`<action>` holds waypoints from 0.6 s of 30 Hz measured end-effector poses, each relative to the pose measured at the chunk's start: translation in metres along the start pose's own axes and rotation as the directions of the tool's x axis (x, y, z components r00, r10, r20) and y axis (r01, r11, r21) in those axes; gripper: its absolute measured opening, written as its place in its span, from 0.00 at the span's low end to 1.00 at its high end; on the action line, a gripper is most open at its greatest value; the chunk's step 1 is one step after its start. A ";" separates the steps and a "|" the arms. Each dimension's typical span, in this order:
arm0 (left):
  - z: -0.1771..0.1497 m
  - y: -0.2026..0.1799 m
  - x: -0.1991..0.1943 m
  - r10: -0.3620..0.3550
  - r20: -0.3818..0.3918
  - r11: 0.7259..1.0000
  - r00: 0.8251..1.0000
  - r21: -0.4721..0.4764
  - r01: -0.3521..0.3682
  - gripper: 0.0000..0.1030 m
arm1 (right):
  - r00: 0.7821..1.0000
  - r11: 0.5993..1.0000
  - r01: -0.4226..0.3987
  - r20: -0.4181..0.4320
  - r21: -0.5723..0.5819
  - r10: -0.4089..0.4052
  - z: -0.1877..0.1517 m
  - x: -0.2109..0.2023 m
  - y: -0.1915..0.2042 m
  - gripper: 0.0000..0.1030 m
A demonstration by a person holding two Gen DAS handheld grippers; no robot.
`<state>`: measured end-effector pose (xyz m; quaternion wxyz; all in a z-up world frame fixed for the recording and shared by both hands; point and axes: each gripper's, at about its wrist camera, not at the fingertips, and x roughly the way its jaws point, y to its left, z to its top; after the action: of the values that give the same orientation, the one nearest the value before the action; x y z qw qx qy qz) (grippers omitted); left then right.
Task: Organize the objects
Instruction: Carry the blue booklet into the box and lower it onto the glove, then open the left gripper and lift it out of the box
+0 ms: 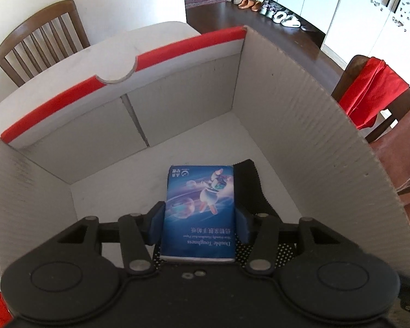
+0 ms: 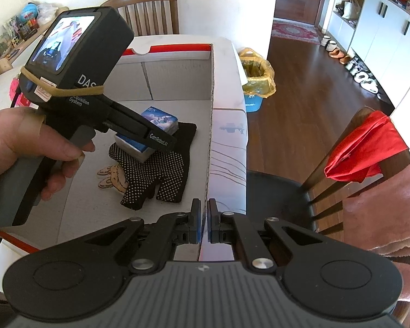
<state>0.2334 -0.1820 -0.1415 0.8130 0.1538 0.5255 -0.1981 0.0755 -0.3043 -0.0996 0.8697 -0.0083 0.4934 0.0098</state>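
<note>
My left gripper is shut on a blue tissue pack inside the white cardboard box, low over a black dotted glove. In the right wrist view the left gripper holds the tissue pack over the glove, beside a small wooden rabbit figure on the box floor. My right gripper is shut on the box's right wall edge, near the front corner.
The box sits on a white table. A wooden chair stands behind the table. A chair with a red cloth is at the right. A yellow-bagged bin stands on the floor beyond the table.
</note>
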 end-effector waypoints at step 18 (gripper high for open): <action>-0.001 0.008 -0.057 -0.012 0.111 0.999 0.994 -0.034 0.016 0.61 | 1.000 1.000 0.009 -0.004 0.008 -0.009 0.000 -0.001 0.000 0.04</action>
<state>0.2153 -0.1654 -0.0892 0.8420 0.1249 0.4840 -0.2027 0.0751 -0.3042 -0.0985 0.8689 -0.0070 0.4950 0.0036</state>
